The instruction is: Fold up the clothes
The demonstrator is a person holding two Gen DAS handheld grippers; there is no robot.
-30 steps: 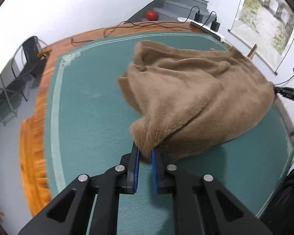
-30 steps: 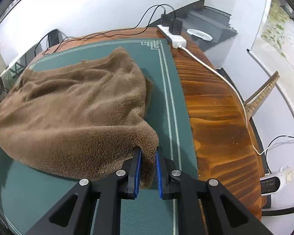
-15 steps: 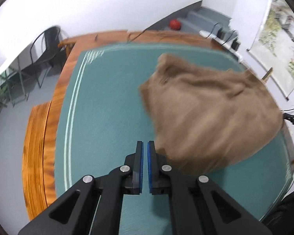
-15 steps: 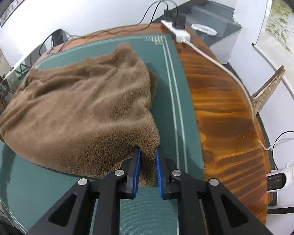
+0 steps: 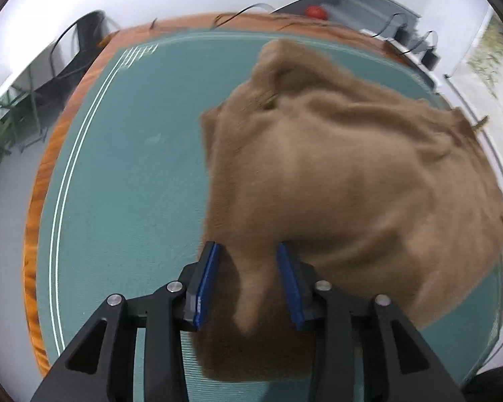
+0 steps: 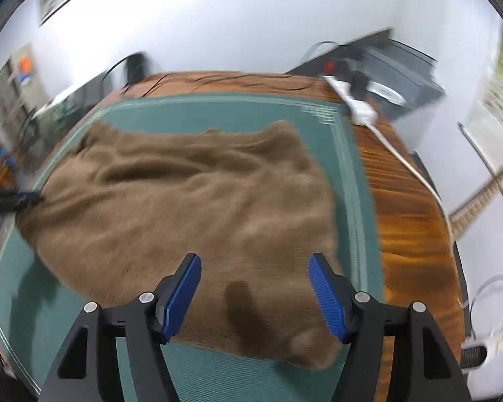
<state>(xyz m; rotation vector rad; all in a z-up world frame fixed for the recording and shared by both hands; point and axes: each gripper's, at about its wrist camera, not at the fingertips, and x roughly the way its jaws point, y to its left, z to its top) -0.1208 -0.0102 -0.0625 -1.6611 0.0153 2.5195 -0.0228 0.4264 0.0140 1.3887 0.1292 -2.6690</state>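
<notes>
Right wrist view, brown fleece garment (image 6: 191, 201), rumpled

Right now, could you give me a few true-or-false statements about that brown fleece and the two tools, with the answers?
1. The brown fleece lies on a green mat. True.
2. The right tool is clamped shut on the fleece. False: its jaws stand wide apart, having just been opening, with fleece lying between them, not pinched.
3. The left tool is open too. True; its jaws have just been opening.
4. The fleece hangs off the wooden table edge. False: it stays on the mat.
5. A white power strip sits on the table. True.
</notes>
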